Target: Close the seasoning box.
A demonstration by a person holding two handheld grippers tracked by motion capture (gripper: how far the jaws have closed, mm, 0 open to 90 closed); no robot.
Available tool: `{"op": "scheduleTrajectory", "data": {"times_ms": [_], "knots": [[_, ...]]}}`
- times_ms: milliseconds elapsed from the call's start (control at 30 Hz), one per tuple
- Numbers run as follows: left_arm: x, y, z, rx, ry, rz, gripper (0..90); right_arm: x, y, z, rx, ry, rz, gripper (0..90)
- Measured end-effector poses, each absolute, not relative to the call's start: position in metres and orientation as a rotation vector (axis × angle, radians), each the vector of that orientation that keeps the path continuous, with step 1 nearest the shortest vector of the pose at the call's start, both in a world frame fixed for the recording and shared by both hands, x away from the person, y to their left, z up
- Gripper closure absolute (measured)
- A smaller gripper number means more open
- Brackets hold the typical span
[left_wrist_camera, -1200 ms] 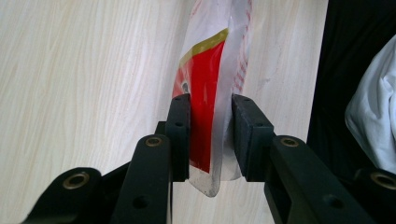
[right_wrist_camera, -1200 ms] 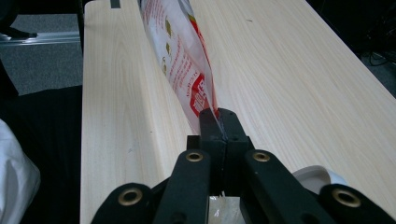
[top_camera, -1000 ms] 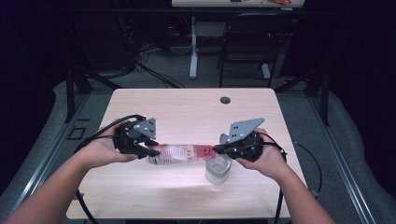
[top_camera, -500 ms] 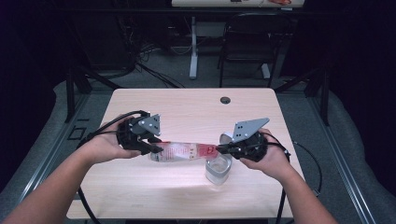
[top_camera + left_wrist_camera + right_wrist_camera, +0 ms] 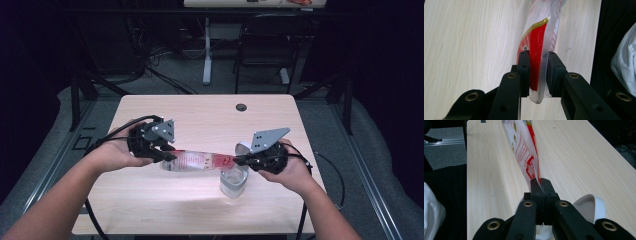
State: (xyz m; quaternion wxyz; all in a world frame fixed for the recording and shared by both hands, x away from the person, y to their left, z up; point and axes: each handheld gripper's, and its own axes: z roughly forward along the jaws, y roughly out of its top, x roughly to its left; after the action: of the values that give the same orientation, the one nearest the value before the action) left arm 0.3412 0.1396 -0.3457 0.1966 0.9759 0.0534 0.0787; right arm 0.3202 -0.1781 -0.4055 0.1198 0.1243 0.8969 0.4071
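A clear plastic packet (image 5: pixel 200 161) with red print hangs stretched level above the table, held at both ends. My left gripper (image 5: pixel 167 155) is shut on its left end; the left gripper view shows the packet (image 5: pixel 537 47) pinched between that gripper's (image 5: pixel 537 56) jaws. My right gripper (image 5: pixel 239 160) is shut on the right end, and in the right gripper view its (image 5: pixel 541 181) jaws press flat on the packet's (image 5: pixel 522 147) edge. A clear cup (image 5: pixel 234 182) stands on the table under the right end. Its white rim (image 5: pixel 589 207) shows beside the right jaws.
The light wooden table (image 5: pixel 200 120) has a dark cable hole (image 5: pixel 241 107) near its far edge. Behind the table stand a chair (image 5: pixel 265 50) and a desk leg (image 5: pixel 206 50), with cables on the floor. Gripper cables trail off both table sides.
My left gripper has risen slightly and shifted toward the far side, tilting its end of the packet. The right gripper has barely moved. Both stay shut on the packet.
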Motion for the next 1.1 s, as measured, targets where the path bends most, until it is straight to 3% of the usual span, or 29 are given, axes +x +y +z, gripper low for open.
{"op": "scheduleTrajectory", "data": {"times_ms": [1100], "knots": [[0.341,0.130,-0.334,2.765,0.115,0.237,81.3,0.322,-0.183,-0.410,0.391,2.623,1.178,90.0]]}}
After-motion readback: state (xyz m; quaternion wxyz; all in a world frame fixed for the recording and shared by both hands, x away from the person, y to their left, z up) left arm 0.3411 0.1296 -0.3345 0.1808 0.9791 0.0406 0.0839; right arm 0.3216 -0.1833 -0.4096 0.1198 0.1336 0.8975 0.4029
